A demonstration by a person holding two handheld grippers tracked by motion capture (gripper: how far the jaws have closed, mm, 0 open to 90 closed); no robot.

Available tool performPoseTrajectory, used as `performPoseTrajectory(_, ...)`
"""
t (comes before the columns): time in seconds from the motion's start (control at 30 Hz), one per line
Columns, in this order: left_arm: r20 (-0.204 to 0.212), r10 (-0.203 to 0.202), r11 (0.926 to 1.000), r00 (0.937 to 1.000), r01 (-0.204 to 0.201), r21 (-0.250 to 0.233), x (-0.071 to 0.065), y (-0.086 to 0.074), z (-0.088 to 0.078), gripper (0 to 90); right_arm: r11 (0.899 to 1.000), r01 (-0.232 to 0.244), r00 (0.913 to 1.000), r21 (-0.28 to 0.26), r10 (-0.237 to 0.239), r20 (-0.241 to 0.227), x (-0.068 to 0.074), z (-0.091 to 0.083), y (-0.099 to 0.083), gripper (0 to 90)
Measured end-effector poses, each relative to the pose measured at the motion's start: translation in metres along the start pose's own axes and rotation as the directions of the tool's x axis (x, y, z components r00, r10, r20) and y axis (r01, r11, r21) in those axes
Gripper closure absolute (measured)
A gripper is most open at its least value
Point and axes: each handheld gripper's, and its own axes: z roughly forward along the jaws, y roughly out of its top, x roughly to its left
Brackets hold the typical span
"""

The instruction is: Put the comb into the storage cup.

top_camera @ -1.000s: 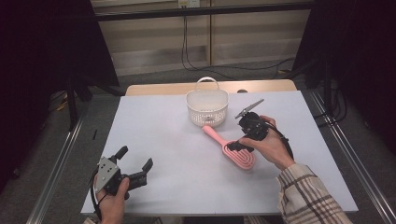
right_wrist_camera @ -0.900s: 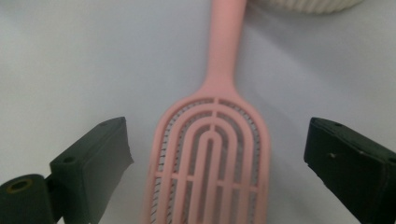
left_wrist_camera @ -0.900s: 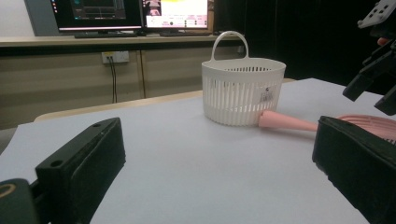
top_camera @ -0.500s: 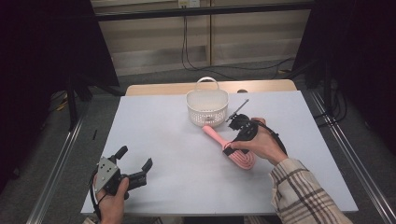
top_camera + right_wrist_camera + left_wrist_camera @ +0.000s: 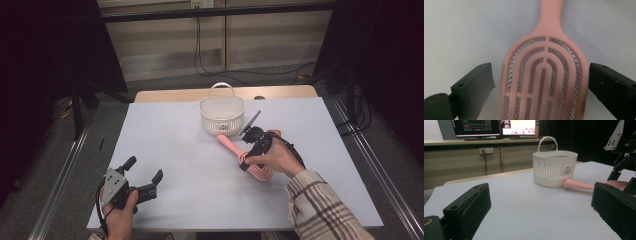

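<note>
Right tool [image 5: 246, 159] poised over the pink hairbrush [image 5: 252, 162] — jaws spread, one on each side of the brush head [image 5: 545, 82], not yet closed on it. Brush lies flat on the desk [image 5: 180, 150], long axis running from the near right up to the handle tip beside the white basket [image 5: 222, 115]. Left tool [image 5: 145, 176] rests at the near left, released, well apart from the brush. Bristle side faces down; whether the jaws touch the desk is hard to tell.
</note>
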Motion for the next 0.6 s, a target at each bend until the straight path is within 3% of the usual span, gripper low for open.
performPoseTrajectory(0.27, -0.003, 0.003, 1.0000, 1.0000, -0.003, 0.000, 0.000, 0.000, 0.000, 2.6, 0.999, -0.028, 0.9996, 0.024, 0.028, 0.003, 0.000, 0.008, 0.000, 6.2)
performPoseTrajectory(0.6, -0.008, 0.010, 0.9999, 0.9999, -0.010, 0.003, 0.000, 0.000, 0.000, 2.6, 0.999, -0.030, 0.9994, 0.041, 0.030, 0.020, 0.000, 0.017, 0.001, 7.1)
